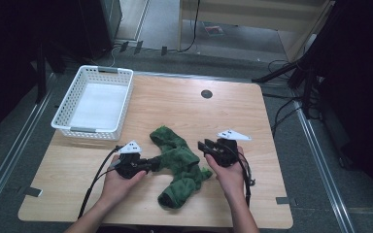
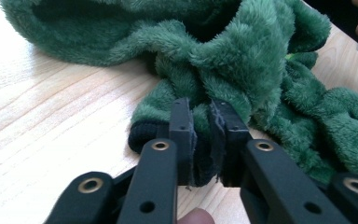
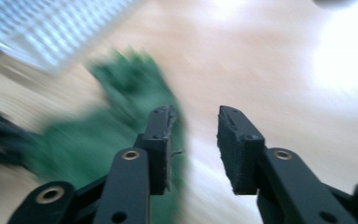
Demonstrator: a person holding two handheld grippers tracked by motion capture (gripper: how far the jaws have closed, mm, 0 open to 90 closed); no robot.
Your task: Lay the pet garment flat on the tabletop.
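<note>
A fluffy green garment with a dark cuff lies crumpled at the middle front of the wooden table. My left gripper is at its left edge, shut on a fold of the green garment beside the dark cuff. My right gripper hovers at the garment's right side, open, with nothing between its jaws. In the right gripper view my right gripper points across the blurred green garment toward the basket.
A white slotted basket with a white liner stands at the table's back left. A round dark grommet sits near the far edge. Bare wood lies right of and behind the garment.
</note>
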